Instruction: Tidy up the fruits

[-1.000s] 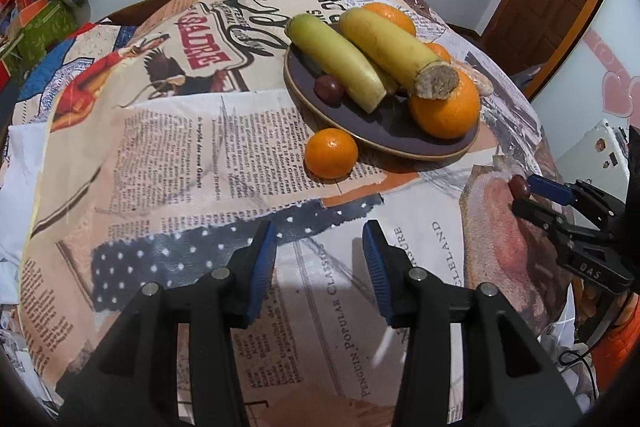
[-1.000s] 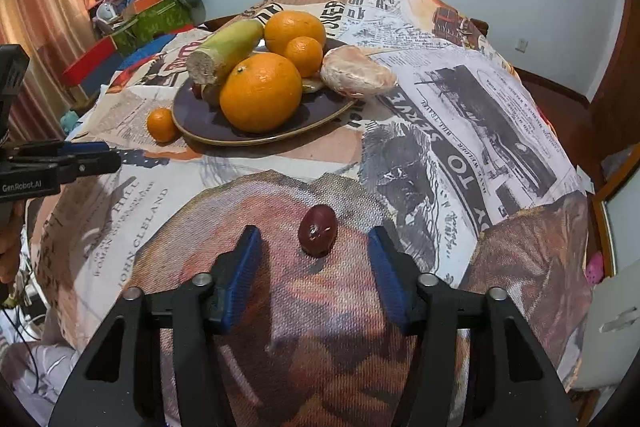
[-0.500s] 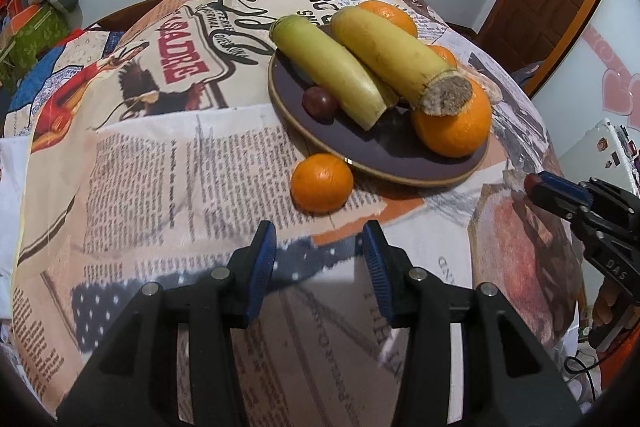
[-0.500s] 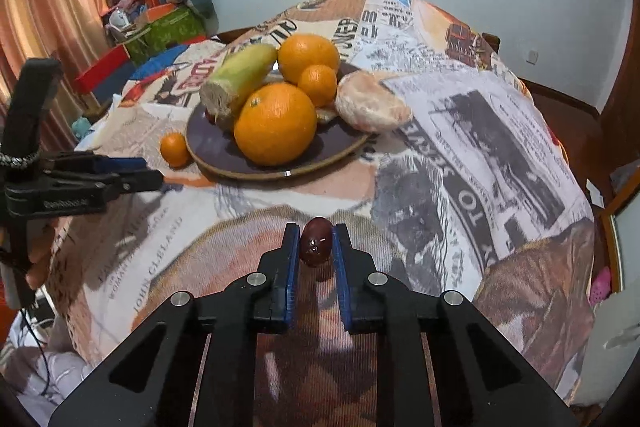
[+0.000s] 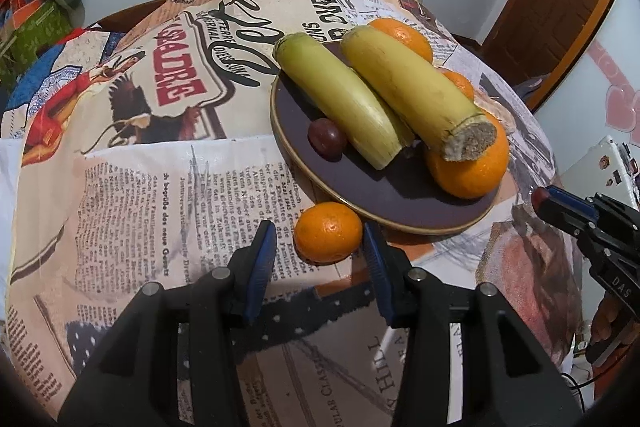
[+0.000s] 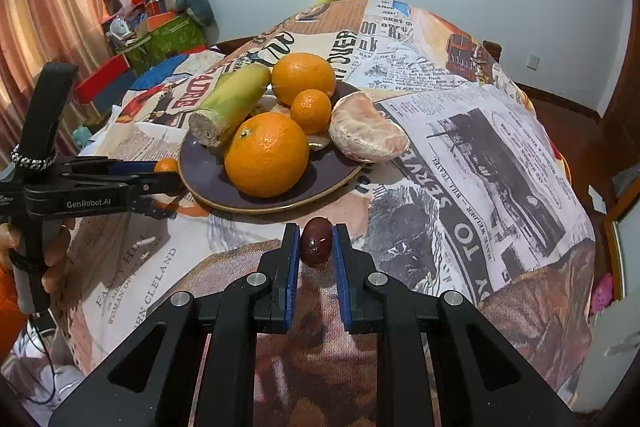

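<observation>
Dark red and glossy, a small round fruit (image 6: 316,242) is pinched between the blue pads of the right tongs (image 6: 316,247), held just above the newsprint-patterned cloth (image 6: 500,155) of the table, at 6 o'clock from the purple plate (image 6: 208,183). Already gathered on that plate are a large orange (image 6: 266,155), a second orange (image 6: 304,77), a small mandarin (image 6: 311,111), two pale green-yellow stalks (image 5: 344,99), a peeled citrus segment (image 6: 366,133) resting on the rim at 3 o'clock, and another dark red fruit (image 5: 326,139). One loose mandarin (image 5: 328,231) is left on the cloth just off the plate's near rim; the left tongs (image 5: 320,247) are set around it, jaws open, the pads not yet pressed against the peel. The sorting is judged to be nearly finished: only the gripped red fruit and this mandarin remain to be placed on the plate.
</observation>
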`<state>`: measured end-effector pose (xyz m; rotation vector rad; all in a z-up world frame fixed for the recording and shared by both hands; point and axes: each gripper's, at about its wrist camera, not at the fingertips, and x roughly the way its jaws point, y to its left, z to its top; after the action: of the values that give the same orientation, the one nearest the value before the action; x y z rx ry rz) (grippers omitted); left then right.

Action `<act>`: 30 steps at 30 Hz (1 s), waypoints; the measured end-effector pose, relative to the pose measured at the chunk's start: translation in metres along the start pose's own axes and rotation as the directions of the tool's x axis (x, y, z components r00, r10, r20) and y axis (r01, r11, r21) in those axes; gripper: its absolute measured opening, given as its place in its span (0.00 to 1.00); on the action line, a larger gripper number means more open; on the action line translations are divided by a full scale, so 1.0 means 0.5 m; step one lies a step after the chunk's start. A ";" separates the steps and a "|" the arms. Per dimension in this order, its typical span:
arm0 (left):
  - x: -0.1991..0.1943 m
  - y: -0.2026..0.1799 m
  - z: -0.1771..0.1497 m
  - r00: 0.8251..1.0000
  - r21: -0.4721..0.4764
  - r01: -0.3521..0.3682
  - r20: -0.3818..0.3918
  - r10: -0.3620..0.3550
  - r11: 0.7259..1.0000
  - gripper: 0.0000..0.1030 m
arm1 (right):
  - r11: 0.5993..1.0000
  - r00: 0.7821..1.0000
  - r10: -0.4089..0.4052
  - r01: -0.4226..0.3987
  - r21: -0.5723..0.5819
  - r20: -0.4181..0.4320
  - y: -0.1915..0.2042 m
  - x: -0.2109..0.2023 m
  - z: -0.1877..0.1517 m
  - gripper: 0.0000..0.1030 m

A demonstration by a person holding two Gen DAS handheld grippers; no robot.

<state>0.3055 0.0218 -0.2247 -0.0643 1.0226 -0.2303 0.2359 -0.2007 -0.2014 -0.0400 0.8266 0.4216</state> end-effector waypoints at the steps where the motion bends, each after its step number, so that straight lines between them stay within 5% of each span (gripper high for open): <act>1: 0.000 -0.001 -0.001 1.000 0.008 0.003 0.003 -0.003 1.000 0.38 | 1.000 1.000 0.000 0.000 0.000 0.001 0.000 0.000 0.000 0.15; 21: -0.080 -0.024 0.019 0.996 0.046 0.013 0.093 -0.017 0.999 0.33 | 1.000 0.999 0.008 -0.007 -0.010 0.037 0.002 0.002 0.035 0.15; 30: -0.040 -0.037 0.030 0.998 0.052 0.037 0.054 -0.040 0.998 0.33 | 1.000 0.999 -0.002 0.003 -0.028 0.039 0.003 0.043 0.060 0.15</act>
<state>0.3053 0.0076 -0.1974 -0.0438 0.9607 -0.2880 0.2694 -0.1858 -0.1961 -0.0583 0.7826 0.4303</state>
